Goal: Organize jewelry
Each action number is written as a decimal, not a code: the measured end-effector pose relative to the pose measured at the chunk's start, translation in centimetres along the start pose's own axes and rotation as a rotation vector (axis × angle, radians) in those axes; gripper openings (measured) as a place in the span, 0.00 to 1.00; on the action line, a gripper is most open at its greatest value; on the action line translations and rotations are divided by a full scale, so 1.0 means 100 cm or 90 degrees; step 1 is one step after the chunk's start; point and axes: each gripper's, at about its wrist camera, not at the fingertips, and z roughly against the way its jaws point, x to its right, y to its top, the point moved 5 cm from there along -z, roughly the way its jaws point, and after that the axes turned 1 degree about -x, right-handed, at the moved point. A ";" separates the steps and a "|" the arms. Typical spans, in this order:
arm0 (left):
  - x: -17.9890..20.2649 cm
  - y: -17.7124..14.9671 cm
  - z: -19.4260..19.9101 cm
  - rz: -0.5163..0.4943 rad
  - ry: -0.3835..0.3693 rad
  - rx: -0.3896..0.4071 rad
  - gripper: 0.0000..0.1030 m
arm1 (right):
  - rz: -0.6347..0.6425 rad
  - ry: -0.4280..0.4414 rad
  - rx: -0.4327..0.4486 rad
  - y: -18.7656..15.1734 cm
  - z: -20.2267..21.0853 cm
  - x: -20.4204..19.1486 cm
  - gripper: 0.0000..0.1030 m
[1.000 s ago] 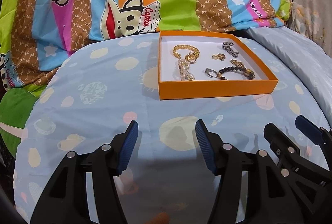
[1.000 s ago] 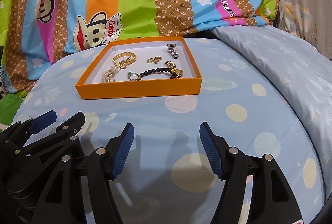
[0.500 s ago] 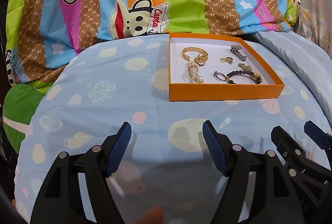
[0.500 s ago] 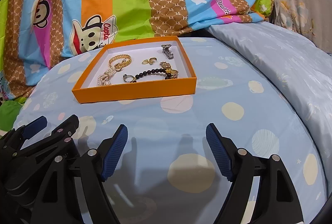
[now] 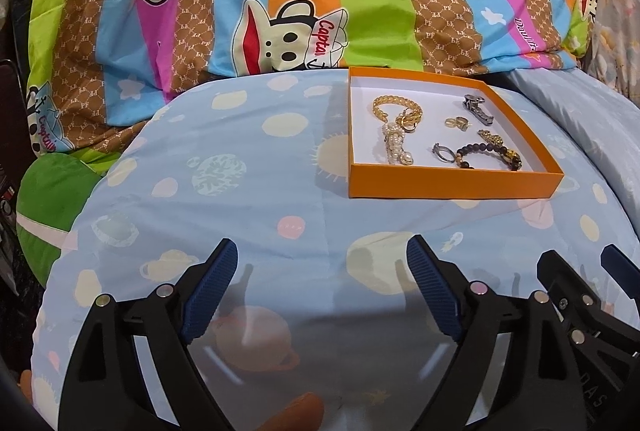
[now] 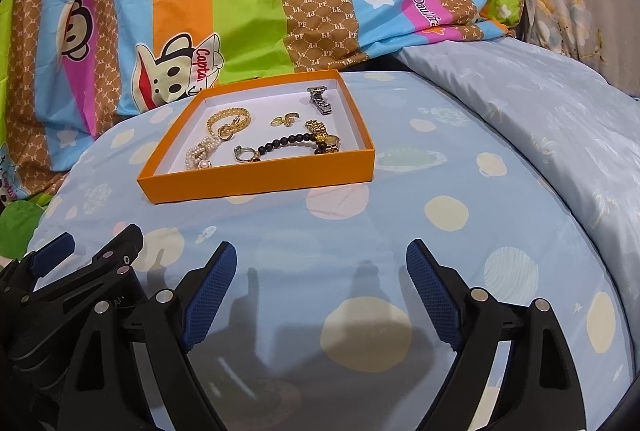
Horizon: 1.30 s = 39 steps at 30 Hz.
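Sitting on a blue sheet [image 5: 248, 191] with pale dots is an orange box [image 5: 452, 183] with a white floor. All the jewelry lies inside it. A gold chain [image 5: 394, 105] is near the back left, and a pearl string [image 5: 396, 149] touches it and runs toward the front wall. Two small gold rings [image 5: 456, 122] sit in the middle. A silver watch [image 5: 476, 107] lies near the back right corner. A black bead bracelet [image 5: 480, 151] with gold bits curves near the front right, and a silver ring [image 5: 442, 153] lies just beside its end.

Both grippers hang over the sheet, near the box but not touching it. The left gripper [image 5: 322, 281] has its blue pads wide apart and holds nothing. The right gripper [image 6: 322, 283] has its pads wide apart too, with nothing between them. In the left view the right one shows at the bottom right, side by side with the left.

Behind the box lies a striped blanket [image 6: 240, 3] with monkey faces. A plain blue quilt [image 6: 552, 119] lies to the right
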 end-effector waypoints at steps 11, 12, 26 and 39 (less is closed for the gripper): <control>-0.001 0.000 -0.001 0.004 0.002 -0.001 0.83 | 0.003 -0.001 -0.003 0.000 -0.001 -0.001 0.83; -0.002 0.001 -0.001 0.004 0.002 -0.001 0.83 | 0.003 -0.001 -0.003 0.000 -0.001 -0.001 0.83; -0.002 0.001 0.000 0.004 0.004 -0.001 0.83 | 0.005 -0.008 0.000 -0.001 -0.005 -0.002 0.83; -0.002 0.001 -0.001 0.005 0.002 -0.002 0.82 | 0.004 -0.008 0.000 -0.001 -0.005 -0.002 0.83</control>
